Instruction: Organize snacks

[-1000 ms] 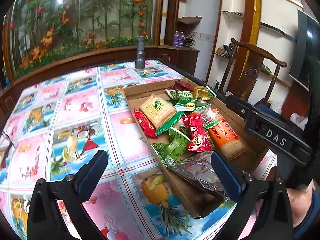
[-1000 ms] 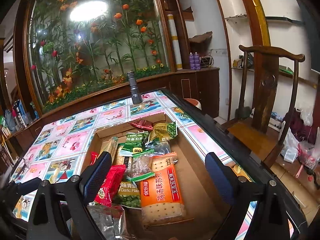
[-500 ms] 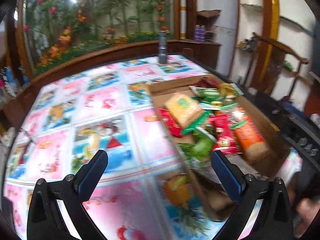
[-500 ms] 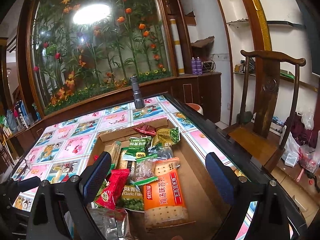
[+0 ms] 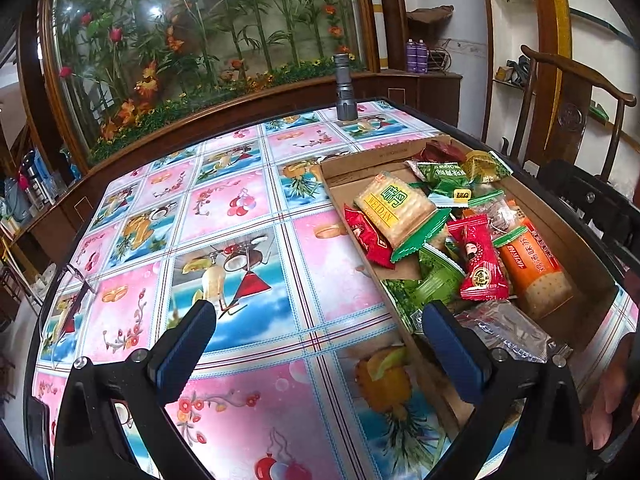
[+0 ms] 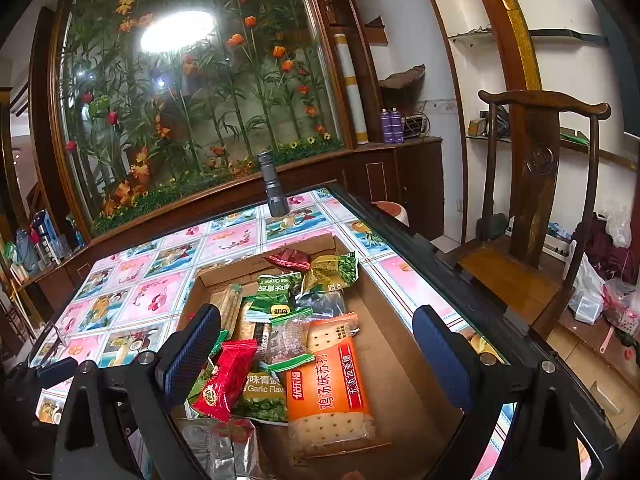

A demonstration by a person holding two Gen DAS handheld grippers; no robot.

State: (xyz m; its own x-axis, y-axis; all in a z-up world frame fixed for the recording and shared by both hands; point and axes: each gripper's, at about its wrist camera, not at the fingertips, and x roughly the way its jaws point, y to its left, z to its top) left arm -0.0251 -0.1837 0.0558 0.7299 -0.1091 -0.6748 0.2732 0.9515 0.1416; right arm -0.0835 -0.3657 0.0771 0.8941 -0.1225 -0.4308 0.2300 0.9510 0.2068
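A shallow cardboard box [image 5: 568, 236] [image 6: 384, 332] lies on the table's right side, holding several snack packs: an orange cracker pack [image 5: 532, 270] [image 6: 330, 388], a red candy pack [image 5: 478, 266] [image 6: 224, 380], a yellow cracker pack [image 5: 394, 208] and green packets [image 6: 276, 306]. My left gripper [image 5: 320, 344] hangs open above the tablecloth just left of the box, holding nothing. Over the box's near end my right gripper [image 6: 316, 348] stands open and empty, the orange pack between its fingers' lines of sight.
The glass-topped table [image 5: 240, 248] carries a fruit-patterned cloth. A grey flashlight [image 5: 345, 87] [image 6: 273, 184] stands upright at the far edge. A wooden chair [image 6: 532, 184] stands to the right. A person's hand [image 5: 608, 392] shows at the lower right.
The left gripper swung left, then back right and slightly up, ending beside the box. The right gripper rose and drew back a little. Both stayed open.
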